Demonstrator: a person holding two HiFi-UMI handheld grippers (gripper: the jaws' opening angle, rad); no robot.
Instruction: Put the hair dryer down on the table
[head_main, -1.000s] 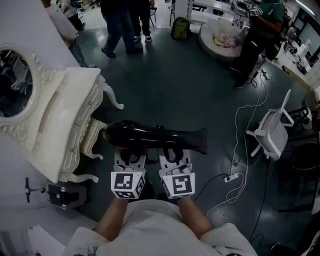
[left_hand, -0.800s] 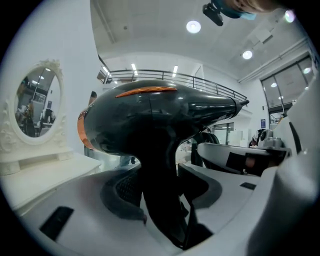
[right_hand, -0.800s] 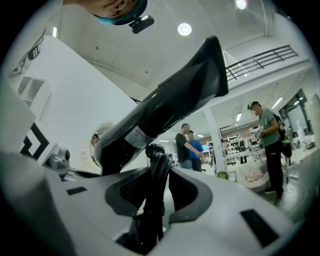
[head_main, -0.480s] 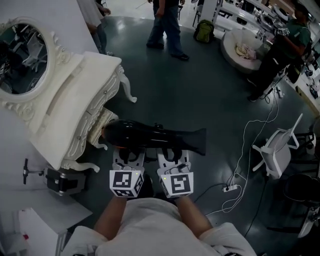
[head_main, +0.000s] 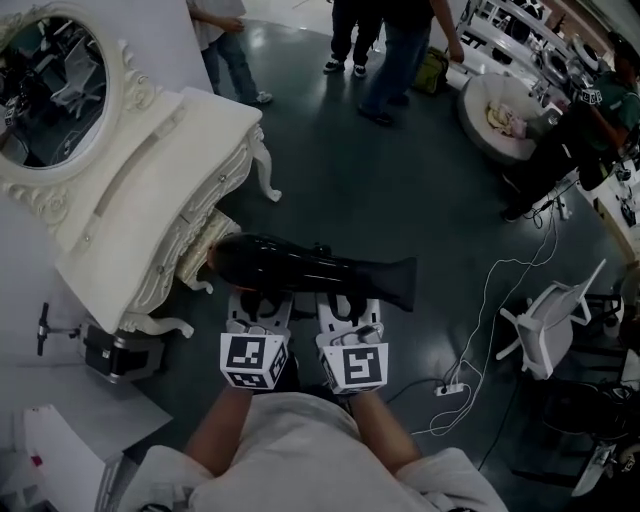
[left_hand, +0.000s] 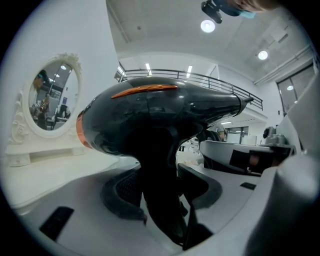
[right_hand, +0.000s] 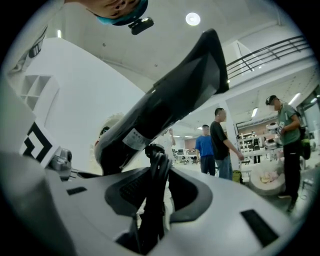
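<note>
Overhead, tips hidden beneath hair dryer; left claw tight on handle, right claw on cord.

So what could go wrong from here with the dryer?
1. The dryer hangs over the floor, not yet over the table; a slip drops it.
2. The right gripper pinches only the cord, so the left gripper on the handle probably carries the weight.
3. The mirror stands at the table's back; the dryer could strike it.
</note>
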